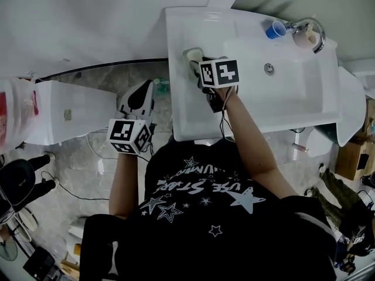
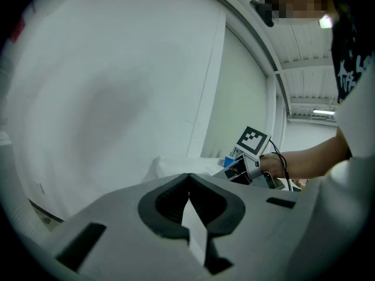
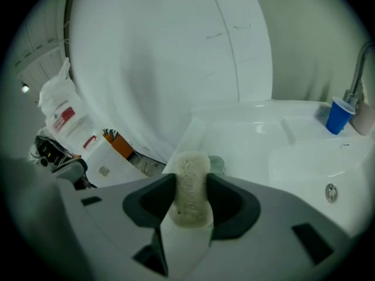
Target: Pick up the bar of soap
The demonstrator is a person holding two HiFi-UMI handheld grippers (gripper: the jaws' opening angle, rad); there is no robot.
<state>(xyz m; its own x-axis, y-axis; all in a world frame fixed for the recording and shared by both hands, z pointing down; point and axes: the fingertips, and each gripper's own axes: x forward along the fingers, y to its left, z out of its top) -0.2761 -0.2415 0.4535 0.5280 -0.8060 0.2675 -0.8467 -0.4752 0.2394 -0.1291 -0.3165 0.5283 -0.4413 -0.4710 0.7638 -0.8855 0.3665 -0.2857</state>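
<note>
A pale, worn bar of soap [image 3: 190,192] stands on edge between the dark pads of my right gripper [image 3: 191,183], which is shut on it. In the head view that gripper [image 1: 197,69] is over the left rim of the white sink [image 1: 176,107], and its marker cube hides most of the soap. A greenish soap dish [image 3: 217,164] lies just behind the bar on the rim. My left gripper [image 1: 142,93] hangs to the left of the sink over the floor. Its jaws [image 2: 188,177] are shut with the tips touching and nothing between them.
A blue cup [image 1: 274,29] stands beside the chrome faucet [image 1: 312,29] at the sink's far right corner. The basin has a drain [image 1: 269,68]. A white toilet tank [image 1: 64,117] sits to the left, and cables and clutter lie on the floor.
</note>
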